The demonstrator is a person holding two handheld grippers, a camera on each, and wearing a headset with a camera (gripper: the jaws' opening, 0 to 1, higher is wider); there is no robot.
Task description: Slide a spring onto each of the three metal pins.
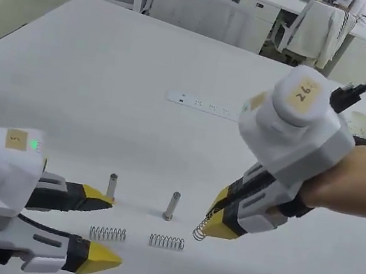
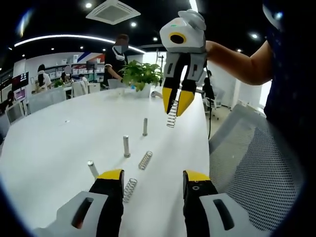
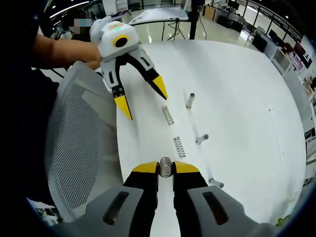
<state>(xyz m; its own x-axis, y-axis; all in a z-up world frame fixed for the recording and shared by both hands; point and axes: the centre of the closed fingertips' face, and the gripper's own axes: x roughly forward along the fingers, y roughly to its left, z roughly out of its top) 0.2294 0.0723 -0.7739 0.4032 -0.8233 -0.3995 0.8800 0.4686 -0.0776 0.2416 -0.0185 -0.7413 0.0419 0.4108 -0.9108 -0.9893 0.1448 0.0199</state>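
Near side of the middle pin (image 1: 172, 206) (short upright grey metal cylinder, centre of a row of three): left gripper (image 1: 102, 228), white body, black jaws with yellow tips, spread wide and empty. Two loose coiled steel-wire springs lie flat on the white bench (image 1: 71, 89), long axes left-right, parallel to the pin row. The left spring (image 1: 108, 234) is just off the left gripper's tips. The right spring (image 1: 166, 242) is just nearside of the middle pin.

Pin row, all three upright and bare. The left pin (image 1: 112, 185) stands left of the middle pin, close to one tip of the left gripper. The right pin (image 3: 215, 183), picked up in the right gripper view, stands just beside that gripper's jaws.

Right of the middle pin: right gripper (image 1: 214, 221), same build, jaws pressed together on the top coils of the held spring (image 1: 200, 230). This spring hangs below the tips with its long axis steep but tilted and its free end down. In the left gripper view that end looks clear of the bench. The right gripper view looks straight down its open round bore.

Judgement: the next move turns on setting the spring's axis upright over a pin. The right pin lies nearest, on the right hand's side. The thin wire looks springy and may flex or snag on the pin top.

Beyond the middle pin: long white power strip (image 1: 203, 104), well apart.
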